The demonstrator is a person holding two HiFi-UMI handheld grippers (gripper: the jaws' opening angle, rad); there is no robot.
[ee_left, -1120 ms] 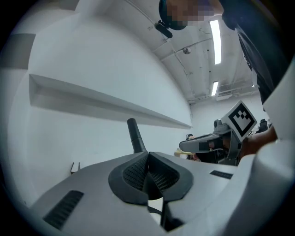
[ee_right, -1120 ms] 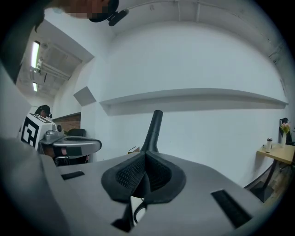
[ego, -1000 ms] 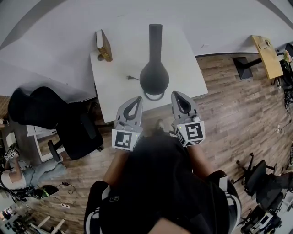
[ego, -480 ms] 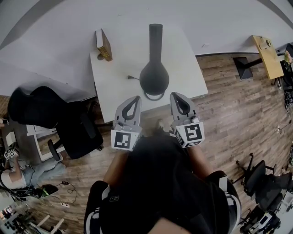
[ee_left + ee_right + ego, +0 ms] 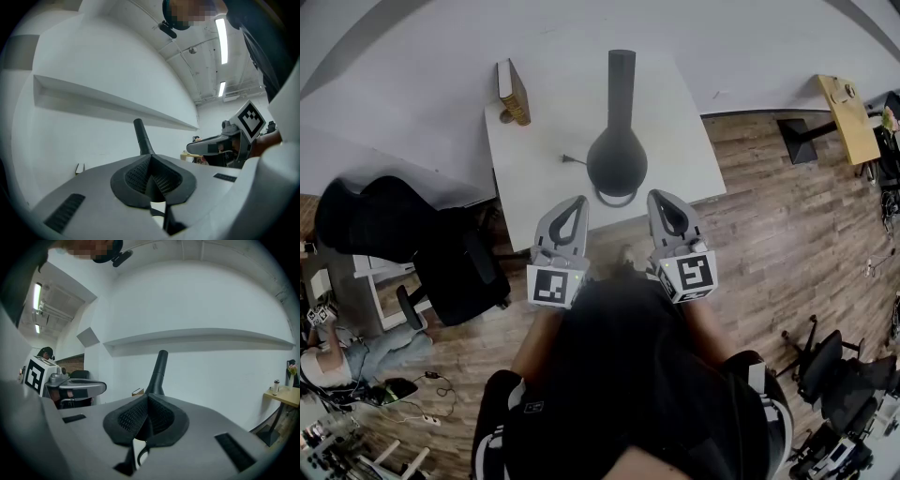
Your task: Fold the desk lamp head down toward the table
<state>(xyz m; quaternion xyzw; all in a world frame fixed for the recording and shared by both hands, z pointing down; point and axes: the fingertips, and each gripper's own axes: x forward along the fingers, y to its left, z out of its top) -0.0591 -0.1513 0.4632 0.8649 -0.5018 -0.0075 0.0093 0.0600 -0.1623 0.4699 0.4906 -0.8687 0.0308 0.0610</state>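
Head view: desk lamp (image 5: pixel 617 155), dark, standing mid-way across white table (image 5: pixel 534 187).
Left gripper (image 5: pixel 578 202) and right gripper (image 5: pixel 658 196) at near table edge, flanking lamp, apart from it, jaws closed and empty; book (image 5: pixel 514 92) at far left corner; black office chair (image 5: pixel 394 234) left of table.
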